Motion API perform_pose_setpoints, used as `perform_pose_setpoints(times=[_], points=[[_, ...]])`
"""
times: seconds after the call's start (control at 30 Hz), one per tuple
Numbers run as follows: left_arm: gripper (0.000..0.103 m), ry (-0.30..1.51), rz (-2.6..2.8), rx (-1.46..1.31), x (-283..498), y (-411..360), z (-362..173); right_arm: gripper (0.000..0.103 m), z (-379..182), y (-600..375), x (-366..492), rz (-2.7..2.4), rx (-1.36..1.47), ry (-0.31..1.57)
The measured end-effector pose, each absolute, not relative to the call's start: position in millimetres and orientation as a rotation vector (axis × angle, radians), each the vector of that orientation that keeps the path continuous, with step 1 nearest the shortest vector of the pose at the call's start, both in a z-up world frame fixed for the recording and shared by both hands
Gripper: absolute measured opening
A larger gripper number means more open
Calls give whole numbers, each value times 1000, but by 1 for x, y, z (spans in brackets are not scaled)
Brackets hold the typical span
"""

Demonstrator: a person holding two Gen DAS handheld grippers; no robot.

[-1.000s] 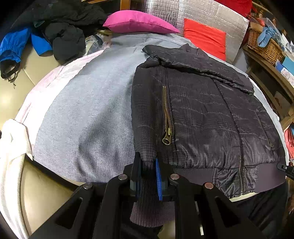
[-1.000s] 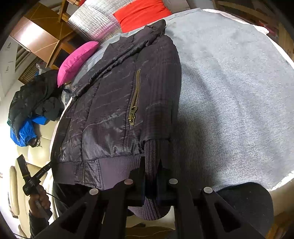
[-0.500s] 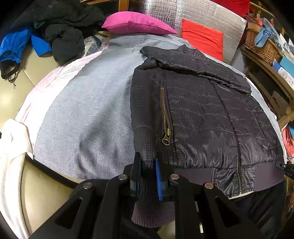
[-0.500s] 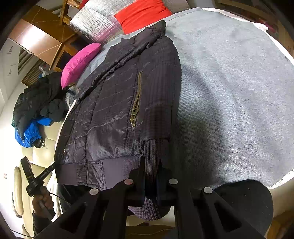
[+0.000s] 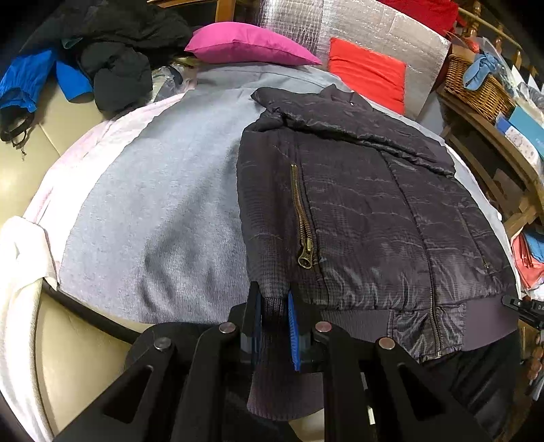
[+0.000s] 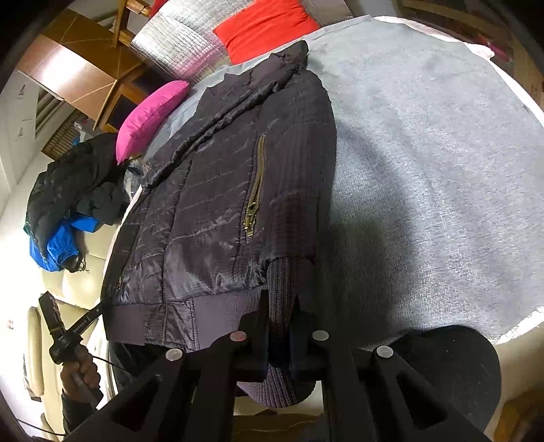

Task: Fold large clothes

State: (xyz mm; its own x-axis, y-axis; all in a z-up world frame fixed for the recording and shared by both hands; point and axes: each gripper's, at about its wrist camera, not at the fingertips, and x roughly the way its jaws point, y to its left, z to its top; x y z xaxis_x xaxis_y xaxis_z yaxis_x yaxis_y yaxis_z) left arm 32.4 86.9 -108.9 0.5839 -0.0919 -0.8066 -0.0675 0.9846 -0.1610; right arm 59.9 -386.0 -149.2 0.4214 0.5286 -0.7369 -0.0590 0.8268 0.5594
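left gripper (image 5: pixel 274 307) clamped on a ribbed knit cuff (image 5: pixel 272 306) at the jacket's near left corner; cuff hangs off the near edge below the blue pads; right gripper (image 6: pixel 279 306) pinched tight on the other ribbed cuff (image 6: pixel 282 282) at the jacket's near right corner, knit bunched between its fingers and drooping under them; dark quilted jacket (image 5: pixel 357 210) lies flat, sleeves folded in over the front, hem band toward the grippers, collar at the far end; brass zipper (image 5: pixel 302 221) runs up the near left panel, pull at its lower end; jacket sits on a grey blanket (image 5: pixel 163 204) over a round table (image 5: pixel 85 307), right of centre in the left wrist view; person's hand (image 6: pixel 80 370) holds the left gripper's handle at the table's near left edge; beyond the collar: pink cushion (image 5: pixel 248 44), red cushion (image 5: pixel 369 78), silver quilted sheet (image 5: pixel 367 30); far left, pile of black and blue clothes (image 5: pixel 102 47) on a cream sofa; far right, wicker basket (image 5: pixel 479 88).
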Motion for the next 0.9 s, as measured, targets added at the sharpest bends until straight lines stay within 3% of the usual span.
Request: perform_pose_setpoints(times=[0.9], points=[[15, 941, -28, -221, 32, 89, -106, 9, -146, -389, 64, 416, 505, 1071]])
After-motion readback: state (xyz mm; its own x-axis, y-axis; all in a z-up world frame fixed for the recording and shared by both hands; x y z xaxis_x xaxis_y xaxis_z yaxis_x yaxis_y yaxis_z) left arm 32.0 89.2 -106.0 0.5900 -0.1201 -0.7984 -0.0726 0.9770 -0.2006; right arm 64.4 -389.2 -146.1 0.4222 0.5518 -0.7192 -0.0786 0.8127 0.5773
